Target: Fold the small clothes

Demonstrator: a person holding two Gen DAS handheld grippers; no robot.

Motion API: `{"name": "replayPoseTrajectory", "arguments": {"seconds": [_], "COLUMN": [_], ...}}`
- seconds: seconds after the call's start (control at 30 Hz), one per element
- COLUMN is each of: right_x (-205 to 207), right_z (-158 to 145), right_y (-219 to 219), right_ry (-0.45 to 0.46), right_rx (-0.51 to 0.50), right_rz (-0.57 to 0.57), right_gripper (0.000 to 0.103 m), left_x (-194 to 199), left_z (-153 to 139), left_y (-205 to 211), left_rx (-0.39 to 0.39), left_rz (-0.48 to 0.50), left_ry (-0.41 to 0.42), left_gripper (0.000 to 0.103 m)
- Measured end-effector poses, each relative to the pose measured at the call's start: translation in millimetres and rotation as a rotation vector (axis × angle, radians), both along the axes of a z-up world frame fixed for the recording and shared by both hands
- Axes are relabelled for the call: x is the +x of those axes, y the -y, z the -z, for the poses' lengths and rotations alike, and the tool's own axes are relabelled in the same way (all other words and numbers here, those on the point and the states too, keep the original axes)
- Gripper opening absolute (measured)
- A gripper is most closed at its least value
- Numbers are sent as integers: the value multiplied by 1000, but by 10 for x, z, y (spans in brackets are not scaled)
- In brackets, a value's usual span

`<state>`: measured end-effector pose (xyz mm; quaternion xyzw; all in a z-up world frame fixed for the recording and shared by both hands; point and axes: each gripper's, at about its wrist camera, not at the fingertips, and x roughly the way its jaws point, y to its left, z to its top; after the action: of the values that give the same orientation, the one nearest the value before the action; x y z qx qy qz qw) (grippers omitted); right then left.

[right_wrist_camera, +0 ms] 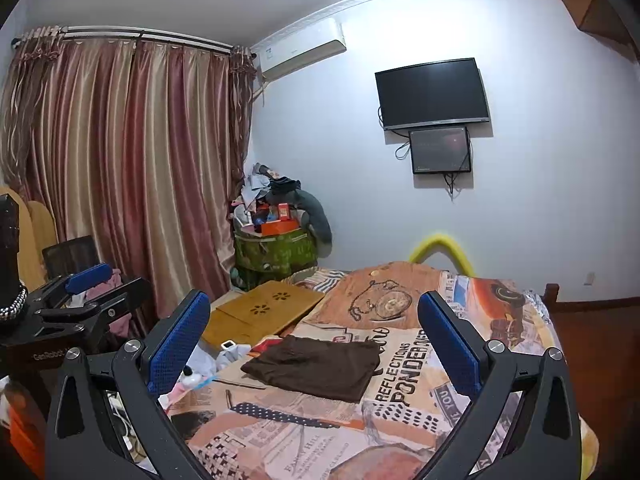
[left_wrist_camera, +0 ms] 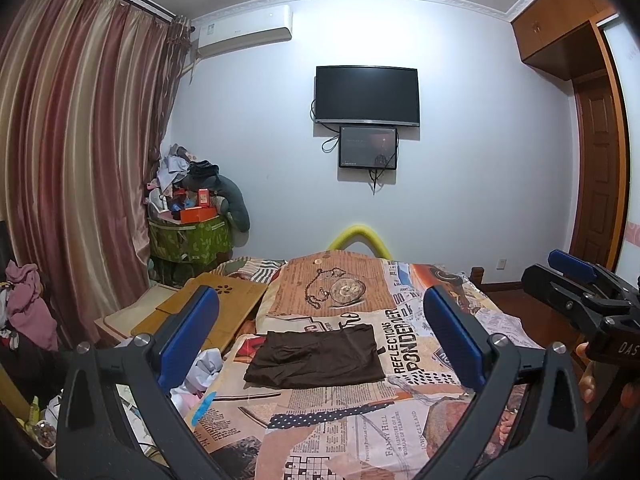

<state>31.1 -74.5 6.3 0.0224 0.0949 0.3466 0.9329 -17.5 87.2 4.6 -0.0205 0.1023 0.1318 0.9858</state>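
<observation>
A dark brown garment (left_wrist_camera: 316, 356) is seen folded flat into a rectangle on the newspaper-print bedspread (left_wrist_camera: 360, 420), roughly mid-bed. Both the left gripper (left_wrist_camera: 320, 344) and right gripper (right_wrist_camera: 316, 344) are held above it, spread wide and empty, nothing touched. A wooden lap desk (right_wrist_camera: 264, 308) is parked just beside the bedspread's left edge.

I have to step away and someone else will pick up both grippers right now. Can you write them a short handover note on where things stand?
Left gripper: open, empty, held above the bed, aimed at the garment.
Right gripper: open, empty, also held above the bed.
The brown garment lies on the newspaper-print bedspread, in a flat, roughly rectangular shape with some wrinkles; neither gripper touches it. It looks at least partly folded; whether it is finished I cannot tell.
A jumble of light clothes sits at the bed's left edge, near the wooden lap table.
Left: check the brown piece, then probably fold that jumble.
</observation>
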Motion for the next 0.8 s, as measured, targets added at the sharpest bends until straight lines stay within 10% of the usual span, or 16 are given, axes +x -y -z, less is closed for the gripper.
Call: {"name": "replayPoseTrajectory", "arguments": {"seconds": [0.8], "right_x": [15], "right_z": [21], "right_y": [27], "right_ry": [-6], "right_rx": [7], "right_rz": [2], "right_gripper": [103], "left_x": [72], "left_z": [88], "left_y": [0], "left_rx": [-15], "left_rz": [4], "left_ry": [-4], "left_gripper": [103]}}
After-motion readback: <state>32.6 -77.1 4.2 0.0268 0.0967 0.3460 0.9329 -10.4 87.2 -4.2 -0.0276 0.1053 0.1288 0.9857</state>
